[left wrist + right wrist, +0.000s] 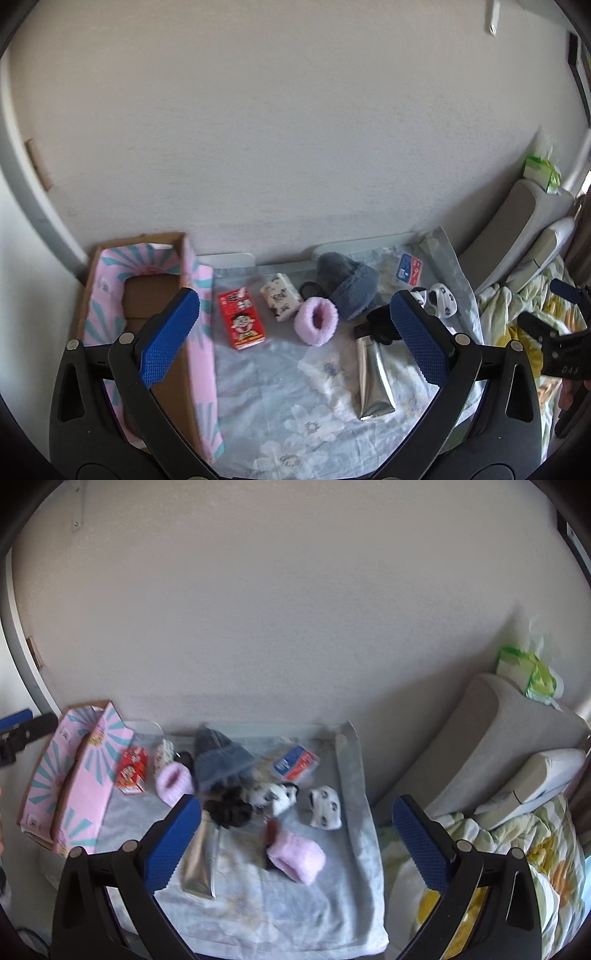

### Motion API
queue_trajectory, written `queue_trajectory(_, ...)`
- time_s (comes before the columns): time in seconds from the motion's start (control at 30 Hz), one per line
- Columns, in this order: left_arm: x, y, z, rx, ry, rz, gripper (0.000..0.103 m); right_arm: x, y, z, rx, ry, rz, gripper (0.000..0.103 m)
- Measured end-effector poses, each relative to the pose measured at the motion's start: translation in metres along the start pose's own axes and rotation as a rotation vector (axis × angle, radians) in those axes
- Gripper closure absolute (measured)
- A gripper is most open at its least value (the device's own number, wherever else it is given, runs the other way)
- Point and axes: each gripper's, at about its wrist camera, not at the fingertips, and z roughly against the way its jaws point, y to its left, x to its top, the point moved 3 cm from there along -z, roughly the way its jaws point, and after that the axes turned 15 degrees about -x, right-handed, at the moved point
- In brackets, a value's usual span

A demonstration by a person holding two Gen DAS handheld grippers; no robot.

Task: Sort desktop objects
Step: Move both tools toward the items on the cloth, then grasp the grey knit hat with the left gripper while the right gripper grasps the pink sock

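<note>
A small table under a pale floral cloth (pixel 258 387) holds loose items: a red drink carton (pixel 242 319), a patterned tissue pack (pixel 280 301), a pink fluffy cuff (pixel 316 321), a grey knit hat (pixel 345 284), a silver tube (pixel 373 376), black scrunchie (pixel 229 812), panda socks (pixel 325 808), a second pink cuff (pixel 297 854) and a blue-red packet (pixel 295 762). A pink cardboard box (pixel 147 295) stands at the left. My left gripper (pixel 295 332) is open above the items. My right gripper (pixel 295 838) is open above them too.
A plain wall runs behind the table. Grey pillows (pixel 480 731) and a green tissue pack (pixel 528 672) lie to the right, with a floral quilt (pixel 517 849) below them. The right gripper shows at the left wrist view's right edge (pixel 561 332).
</note>
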Motion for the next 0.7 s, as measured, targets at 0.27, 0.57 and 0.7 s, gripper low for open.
queue_trajectory(0.27, 0.008, -0.029, -0.125, -0.047, 0.117, -0.028, 0.001, -0.048, -0.004, -0.057, 0.044, 0.122, 0.052, 0.0)
queue_trajectory(0.57, -0.01, -0.032, -0.238, 0.024, 0.253, -0.03, 0.002, -0.08, 0.005, -0.119, 0.162, 0.187, 0.038, 0.005)
queue_trajectory(0.7, -0.016, -0.028, -0.263, 0.04, 0.282, -0.004, 0.004, -0.086, 0.011, -0.139, 0.19, 0.199, 0.079, 0.01)
